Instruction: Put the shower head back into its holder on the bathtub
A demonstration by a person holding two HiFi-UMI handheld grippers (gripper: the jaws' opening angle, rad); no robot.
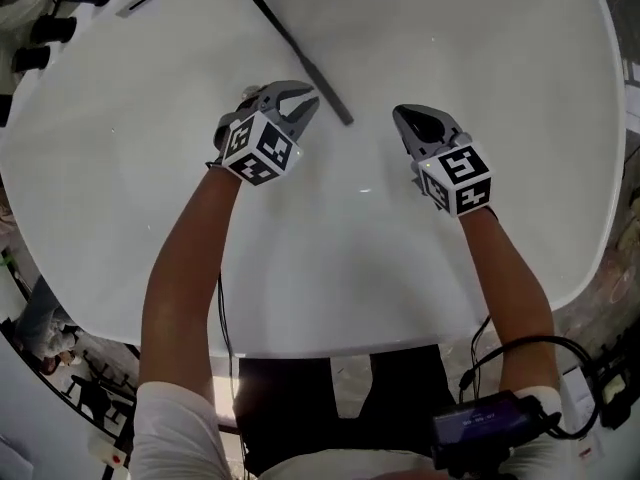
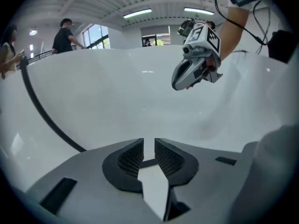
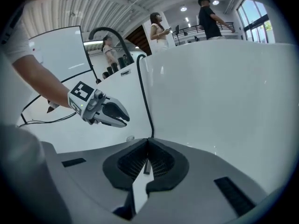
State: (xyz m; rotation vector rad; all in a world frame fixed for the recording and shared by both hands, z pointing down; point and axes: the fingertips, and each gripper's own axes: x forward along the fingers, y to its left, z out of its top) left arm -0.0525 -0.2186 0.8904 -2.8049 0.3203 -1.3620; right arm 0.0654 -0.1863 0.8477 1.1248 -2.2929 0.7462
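Hovering over the white bathtub point(image 1: 520, 88), both grippers are carrying nothing: the left gripper point(image 1: 305, 103) is showing jaws slightly parted, the right gripper point(image 1: 405, 118) jaws pressed together. The slim dark shower head point(image 1: 330, 96) is lying inside the tub, at its black hose's point(image 1: 265, 8) end, just beside the left gripper's tips

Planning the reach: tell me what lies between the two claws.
In the head view, the lower end of the dark hose lies between the left claw and right claw; otherwise bare white bathtub floor.
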